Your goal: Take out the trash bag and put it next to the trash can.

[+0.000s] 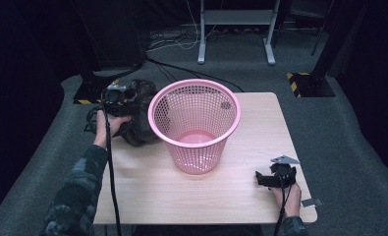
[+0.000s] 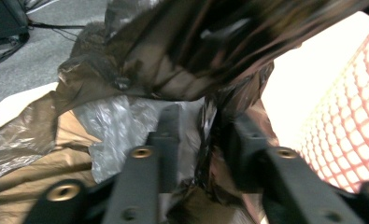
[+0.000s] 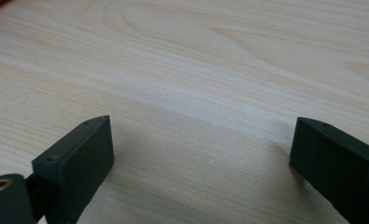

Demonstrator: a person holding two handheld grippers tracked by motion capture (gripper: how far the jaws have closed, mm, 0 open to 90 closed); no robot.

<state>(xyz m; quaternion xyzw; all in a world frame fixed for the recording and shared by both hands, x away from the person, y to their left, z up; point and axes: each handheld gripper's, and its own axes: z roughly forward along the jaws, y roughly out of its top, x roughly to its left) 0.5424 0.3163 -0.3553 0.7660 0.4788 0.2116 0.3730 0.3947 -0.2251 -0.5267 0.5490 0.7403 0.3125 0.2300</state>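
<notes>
A crumpled dark, see-through plastic bag lies at the table's back left corner, against the left side of a pink mesh basket. My left gripper is down on the bag. In the left gripper view its jaws stand apart, with a dark fold of the bag hanging loosely between them, and the basket's wall is close on the right. My right gripper rests near the table's front right corner. It stands wide open over bare wood, holding nothing.
The basket stands upright at the middle back of the light wooden table, its inside bare. Grey carpet surrounds the table. Behind it are cables, a metal stand and yellow-black striped base plates.
</notes>
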